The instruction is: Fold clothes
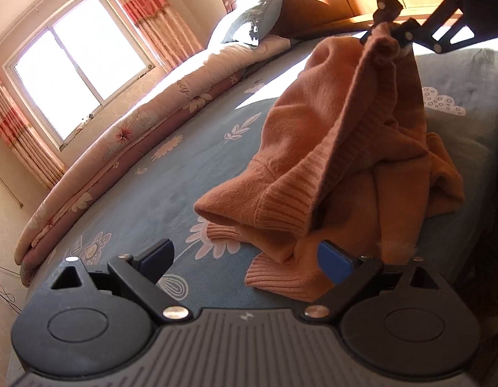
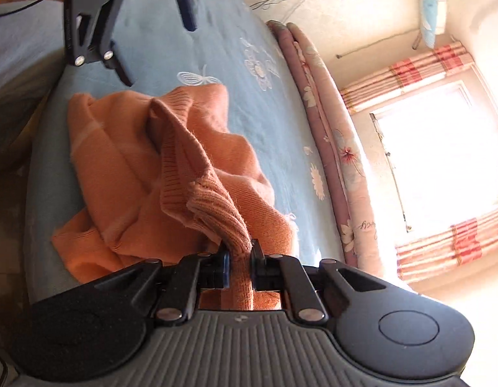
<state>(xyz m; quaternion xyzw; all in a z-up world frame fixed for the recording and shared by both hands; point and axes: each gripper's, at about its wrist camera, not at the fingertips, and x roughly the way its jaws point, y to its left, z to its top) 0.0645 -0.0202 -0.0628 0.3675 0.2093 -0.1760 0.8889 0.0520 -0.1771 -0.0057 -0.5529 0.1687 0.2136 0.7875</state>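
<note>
My right hand-held gripper (image 2: 240, 258) clamps the orange sweater's (image 1: 362, 161) ribbed hem, lifting it off the bed (image 1: 171, 187); my left hand-held gripper (image 1: 245, 259), jaws apart, should pinch the hem at one o'clock.

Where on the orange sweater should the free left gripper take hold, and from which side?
Left gripper likely best grips the ribbed cuff on the bedspread, coming in low from the front: it lies flat, nearest its open fingers, while the right gripper lifts another ribbed edge.
</note>
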